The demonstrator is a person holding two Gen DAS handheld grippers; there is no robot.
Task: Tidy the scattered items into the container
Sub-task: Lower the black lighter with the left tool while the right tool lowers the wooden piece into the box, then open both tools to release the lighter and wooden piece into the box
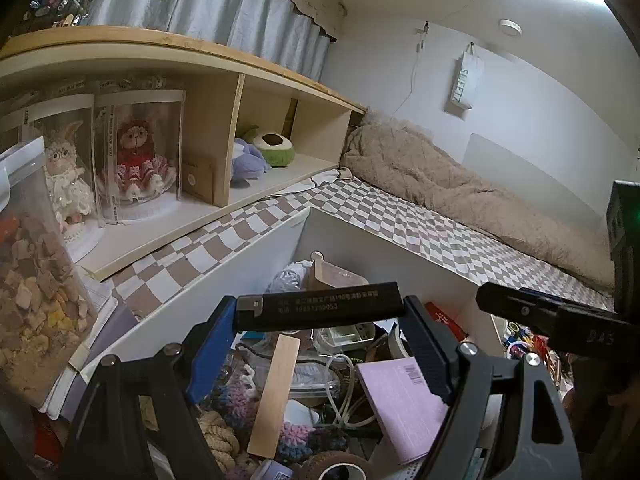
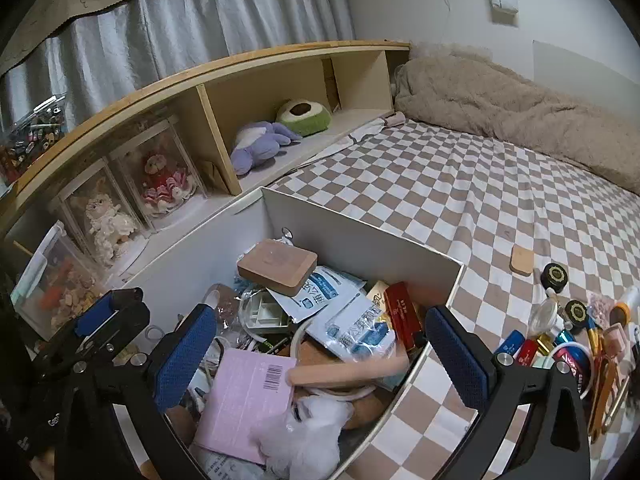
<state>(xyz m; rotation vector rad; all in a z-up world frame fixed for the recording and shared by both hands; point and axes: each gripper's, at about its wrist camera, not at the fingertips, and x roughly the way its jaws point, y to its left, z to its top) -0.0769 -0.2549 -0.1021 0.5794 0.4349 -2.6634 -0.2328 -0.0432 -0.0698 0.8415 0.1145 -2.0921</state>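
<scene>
The white box (image 1: 360,240) stands on the checked bed, full of mixed items. Just above it, my left gripper (image 1: 320,314) is shut on a long black bar (image 1: 360,300) with white print, held crosswise between the blue pads. In the right wrist view the box (image 2: 352,232) holds a pink booklet (image 2: 244,396), a pink stick (image 2: 348,368), white packets and a wooden block (image 2: 276,266). My right gripper (image 2: 318,320) hangs open over the box's near right corner, nothing pressed between its pads. Small bottles, tubes and scissors (image 2: 560,344) lie scattered on the bed to the right.
A wooden shelf (image 2: 280,60) runs behind the box, with dolls in clear cases (image 2: 160,176) and plush toys (image 2: 260,144). A clear tub of snacks (image 1: 36,280) stands at the left. A beige blanket (image 2: 500,104) covers the far bed. A wooden coaster (image 2: 522,260) lies on the sheet.
</scene>
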